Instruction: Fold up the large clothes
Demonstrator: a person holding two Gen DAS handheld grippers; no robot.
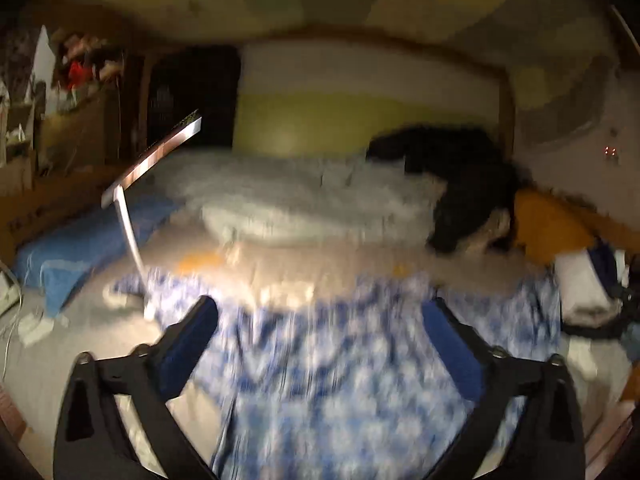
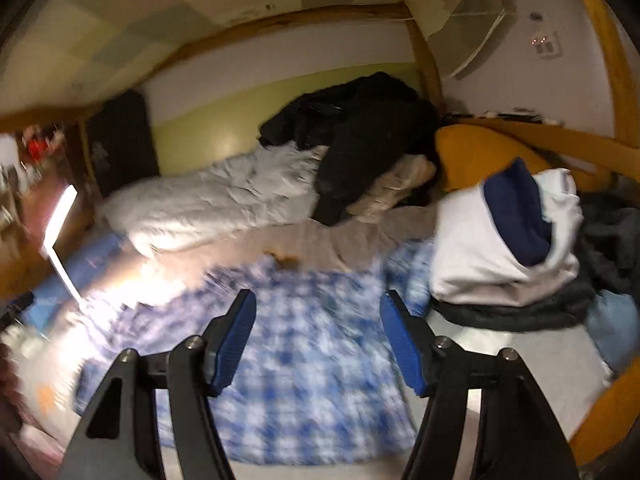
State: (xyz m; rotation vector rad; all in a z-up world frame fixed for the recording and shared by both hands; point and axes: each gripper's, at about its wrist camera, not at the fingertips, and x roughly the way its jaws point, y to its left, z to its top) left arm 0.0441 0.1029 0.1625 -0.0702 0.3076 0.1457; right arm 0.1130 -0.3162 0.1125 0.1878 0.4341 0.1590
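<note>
While both views are smeared by motion blur, the bed (image 2: 520, 356) fills most of each, its pale sheet bare at 4 o'clock in the right wrist view. Blue-and-white checked shirt (image 2: 304, 368) lies spread flat on the sheet, at 6 o'clock in both views, under both tongs and touching neither. Grey quilt (image 2: 208, 204) sits bunched beyond it at 11 o'clock. Black coat (image 2: 360, 136) is heaped at 12 o'clock against the wall. White-and-navy folded pile (image 2: 500, 240) stands at 2 o'clock, just beside the shirt's edge. Lit desk lamp (image 2: 60, 220) leans at 9 o'clock. Left gripper (image 1: 320, 320): jaws spread wide, nothing between the pads. Right gripper (image 2: 318, 316): jaws apart, somewhat narrower, nothing held.
</note>
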